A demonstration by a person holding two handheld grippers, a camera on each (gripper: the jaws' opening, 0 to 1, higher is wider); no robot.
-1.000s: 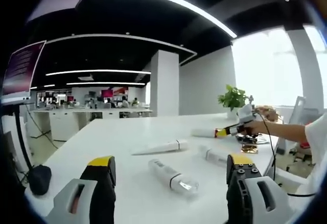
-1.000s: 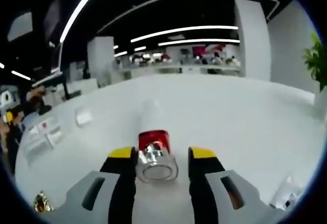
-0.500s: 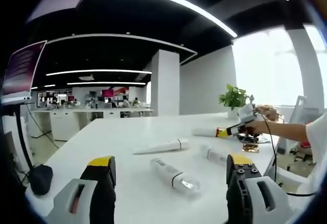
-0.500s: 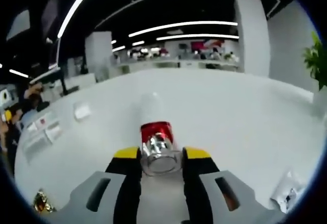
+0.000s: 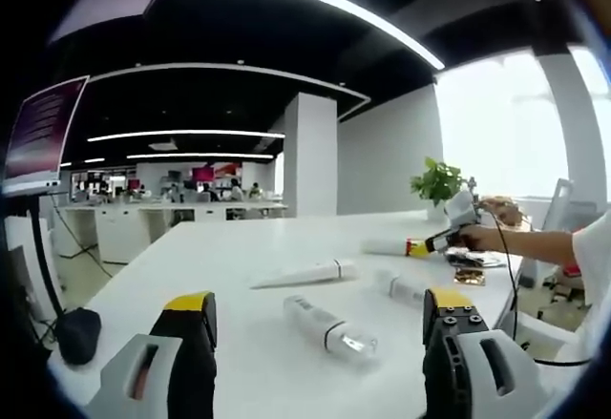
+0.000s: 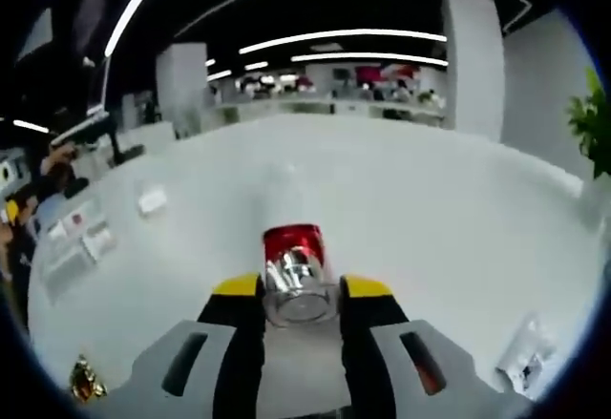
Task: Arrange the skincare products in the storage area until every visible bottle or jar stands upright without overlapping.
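In the right gripper view my right gripper (image 6: 300,290) is shut on a white bottle with a red band and silver cap (image 6: 297,266), lifted slightly off the white table (image 6: 410,199). In the left gripper view my left gripper (image 5: 320,309) is open and holds nothing. Ahead of it a clear-capped white bottle (image 5: 329,328) lies on its side. A white tube (image 5: 305,273) lies behind it, and another white bottle (image 5: 401,287) lies to the right. Far right, the right gripper (image 5: 412,246) grips its white bottle (image 5: 382,246).
A potted plant (image 5: 436,185) stands at the table's far right. A small gold object (image 5: 467,277) lies near a person's hand (image 5: 482,238). Flat sachets (image 6: 91,242) lie at the left in the right gripper view; a black mouse (image 5: 72,335) sits left.
My right gripper's jaws closed onto the red-banded bottle, and it has lifted a little. The left gripper has held still.
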